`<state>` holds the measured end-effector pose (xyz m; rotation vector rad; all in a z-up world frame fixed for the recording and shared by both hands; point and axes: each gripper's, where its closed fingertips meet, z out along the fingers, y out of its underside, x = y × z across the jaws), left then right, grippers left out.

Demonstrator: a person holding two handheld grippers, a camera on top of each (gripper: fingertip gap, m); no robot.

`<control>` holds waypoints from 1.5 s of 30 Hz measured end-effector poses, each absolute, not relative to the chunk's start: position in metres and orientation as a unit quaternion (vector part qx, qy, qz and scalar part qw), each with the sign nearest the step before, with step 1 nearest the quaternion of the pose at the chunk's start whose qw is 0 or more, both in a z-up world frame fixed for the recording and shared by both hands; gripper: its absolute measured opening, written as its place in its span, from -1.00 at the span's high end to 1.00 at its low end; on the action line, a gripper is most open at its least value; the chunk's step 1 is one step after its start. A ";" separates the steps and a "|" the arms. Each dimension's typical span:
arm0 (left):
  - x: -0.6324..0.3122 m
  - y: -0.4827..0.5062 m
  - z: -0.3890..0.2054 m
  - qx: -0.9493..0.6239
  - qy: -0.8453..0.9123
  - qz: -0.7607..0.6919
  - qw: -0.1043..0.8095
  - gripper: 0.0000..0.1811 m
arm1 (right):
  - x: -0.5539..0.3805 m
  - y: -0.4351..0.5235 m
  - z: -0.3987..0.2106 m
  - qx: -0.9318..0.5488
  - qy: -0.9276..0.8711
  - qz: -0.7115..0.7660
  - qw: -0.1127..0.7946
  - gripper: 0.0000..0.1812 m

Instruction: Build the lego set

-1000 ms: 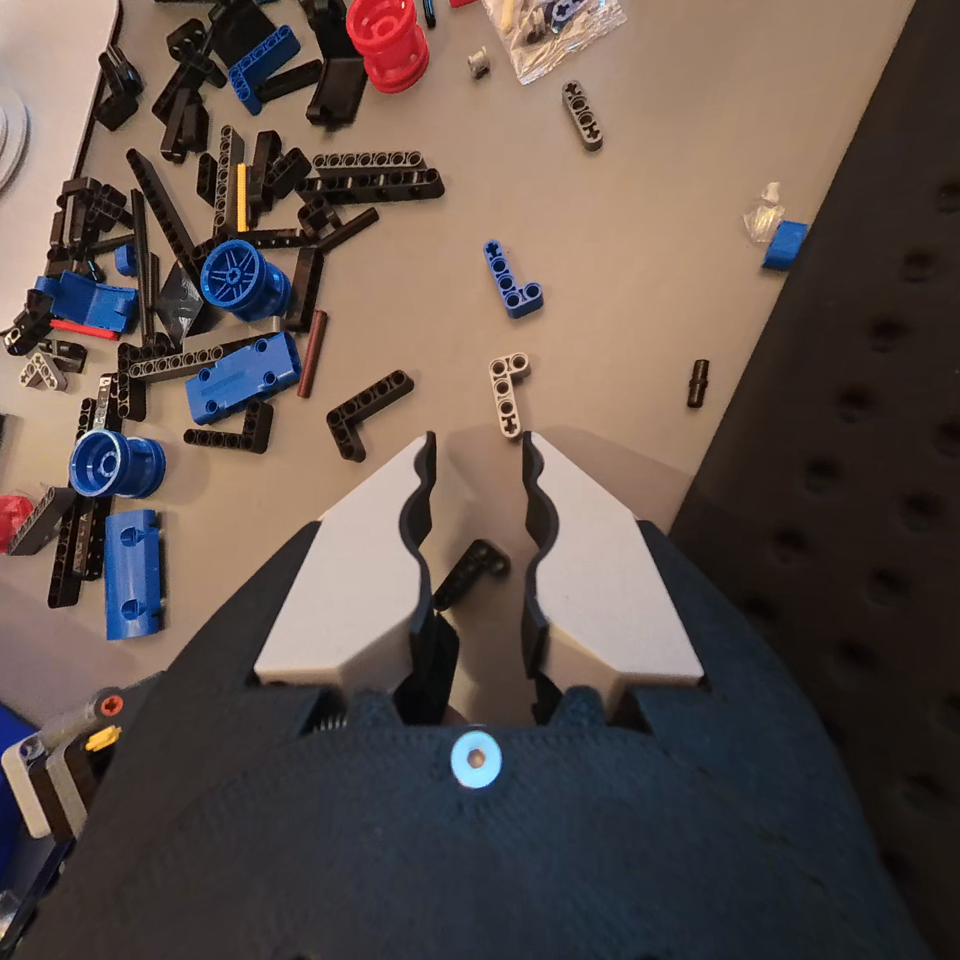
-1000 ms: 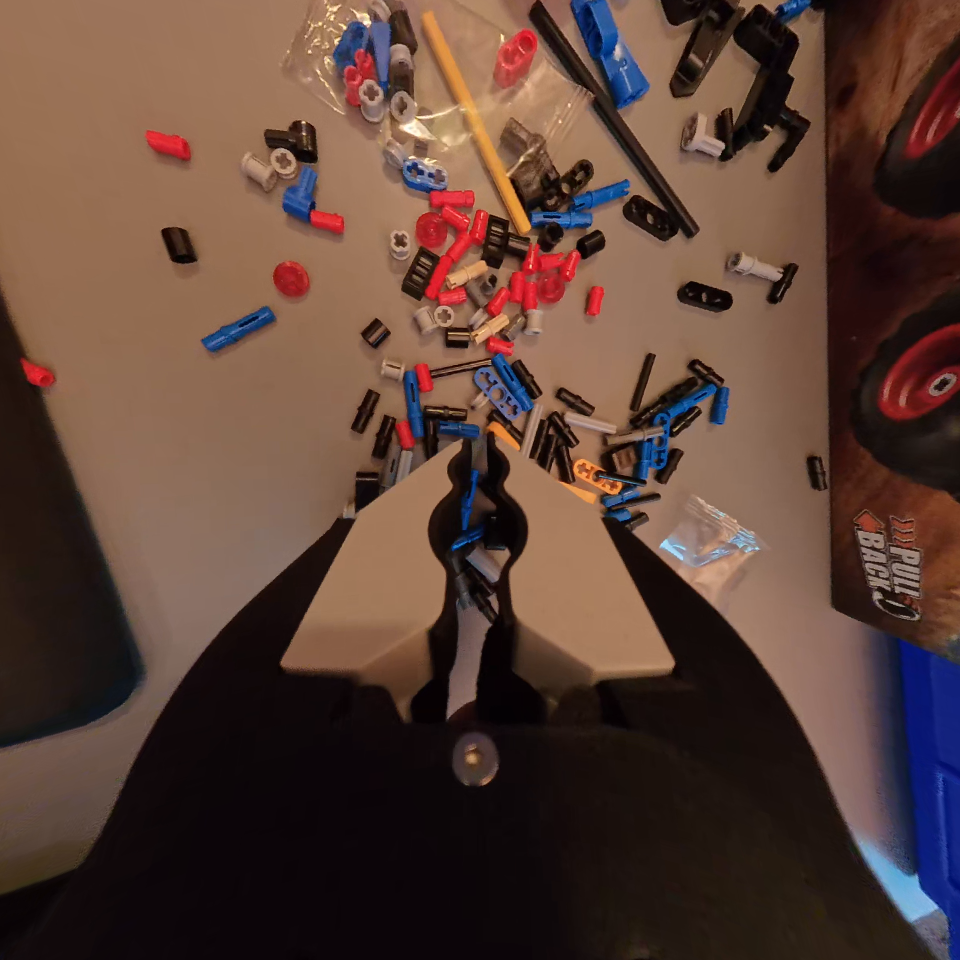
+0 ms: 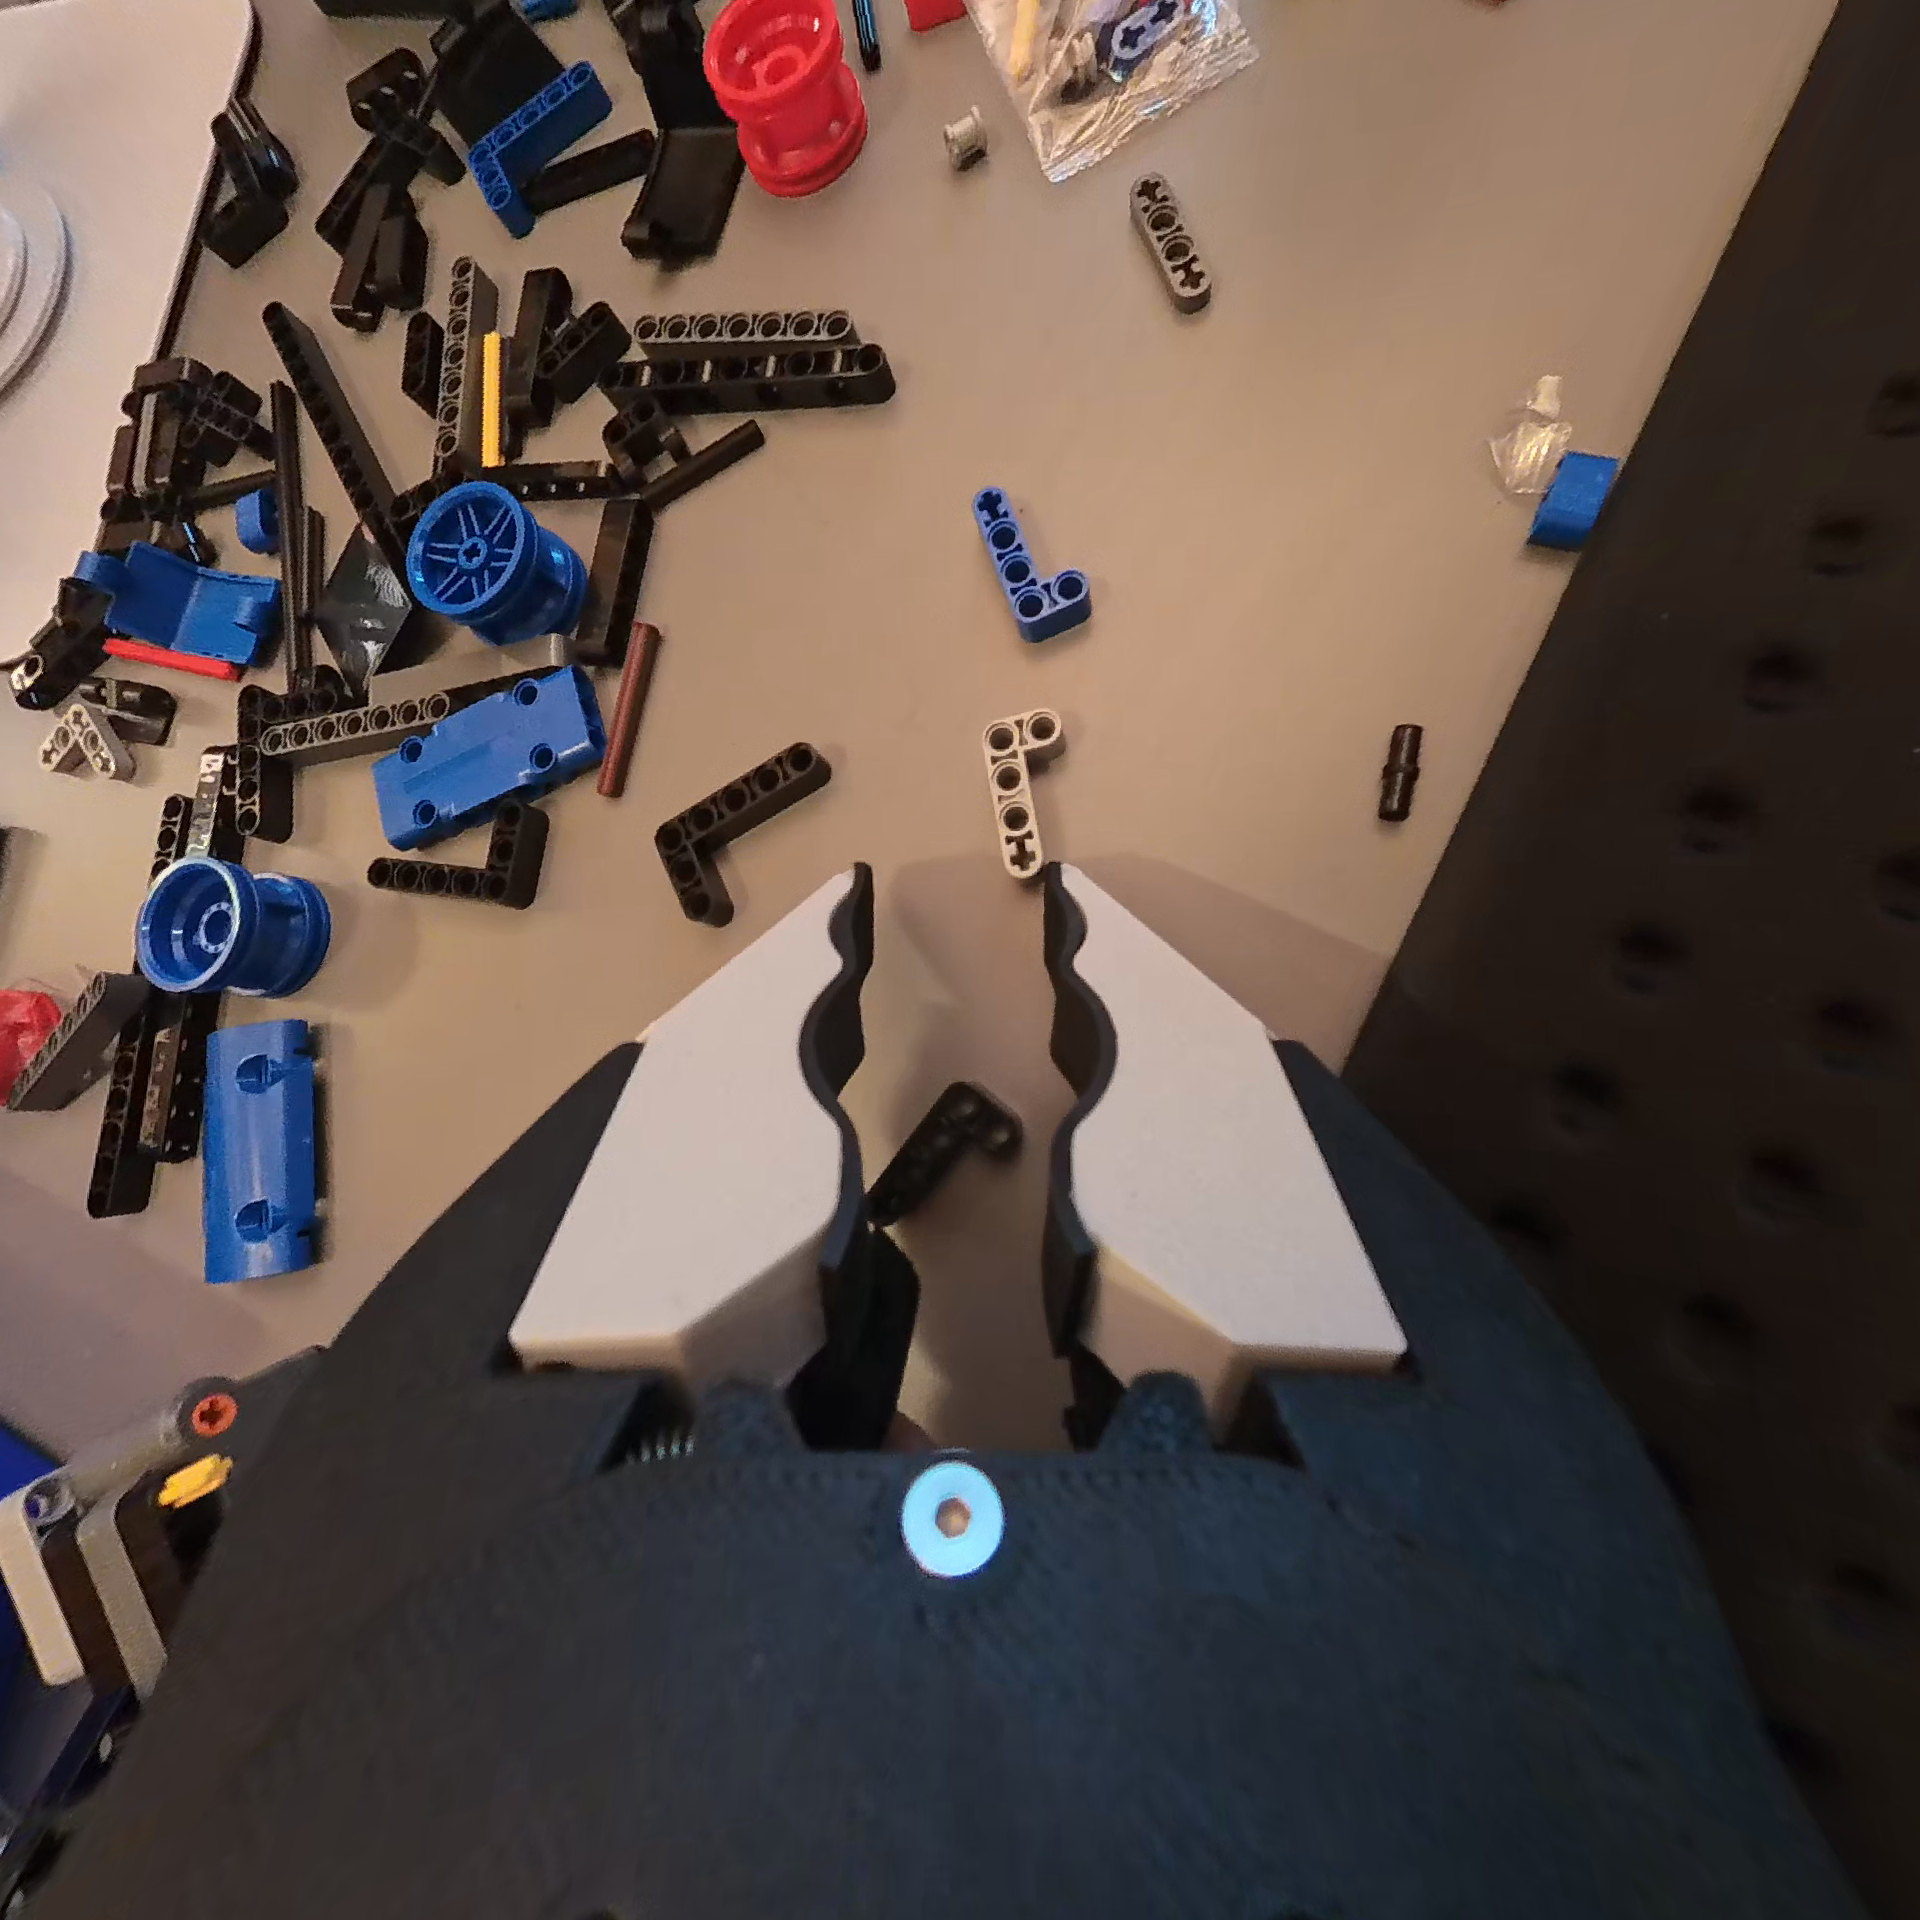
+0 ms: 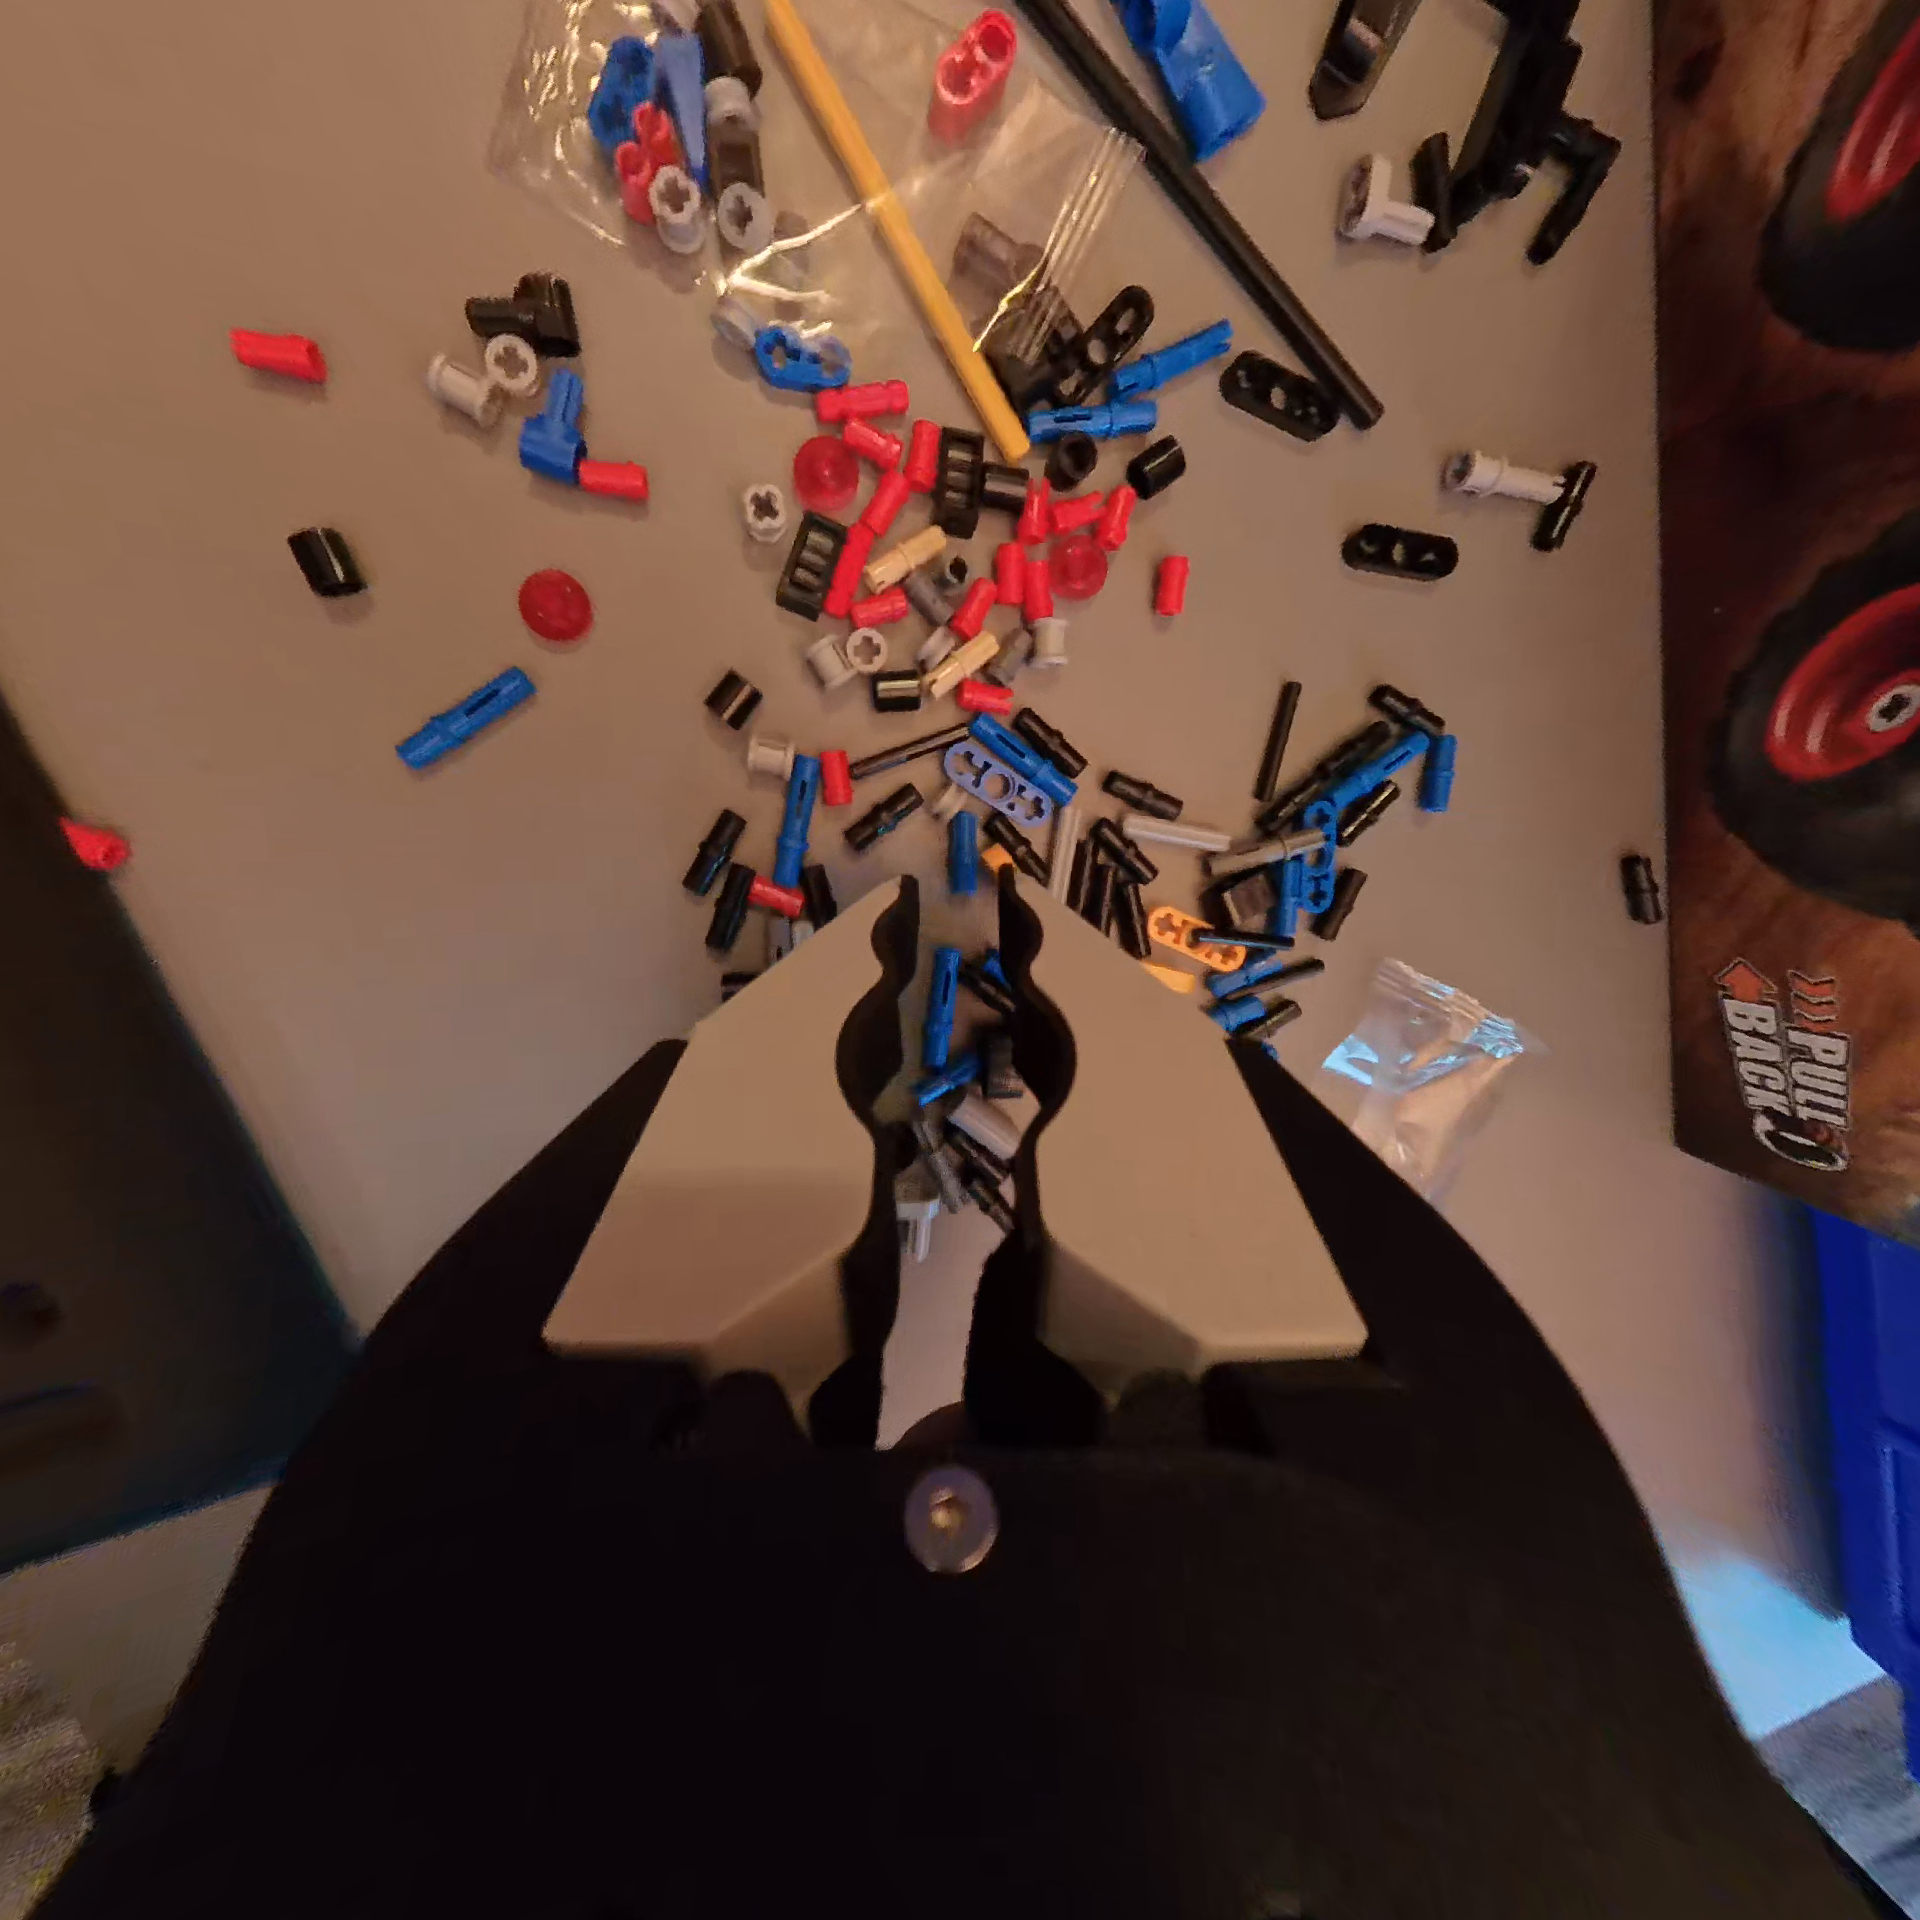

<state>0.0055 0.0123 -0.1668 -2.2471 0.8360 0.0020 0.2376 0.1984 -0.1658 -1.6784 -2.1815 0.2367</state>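
right gripper (image 4: 956,894), jaws narrowly apart, hovers over the small pins (image 4: 940,1003) mid-tabletop, seemingly picking one; left gripper (image 3: 956,883) gapes empty above a black l-beam (image 3: 951,1138); next calls for closing precisely

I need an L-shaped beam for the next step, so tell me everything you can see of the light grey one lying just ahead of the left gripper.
The light grey L-shaped beam looks like matte plastic. Its long arm has round holes and a cross-shaped hole at the end nearest the left gripper; the short arm turns right at the far end. It lies flat on the tan table, apart from other pieces, just beyond the right fingertip, which seems not to touch it. The gripper is open.
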 end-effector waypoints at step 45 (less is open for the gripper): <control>0.006 0.013 -0.164 -0.881 0.313 0.015 0.353 0.77 | 0.159 0.149 -0.104 -0.548 -0.748 0.206 0.312 0.96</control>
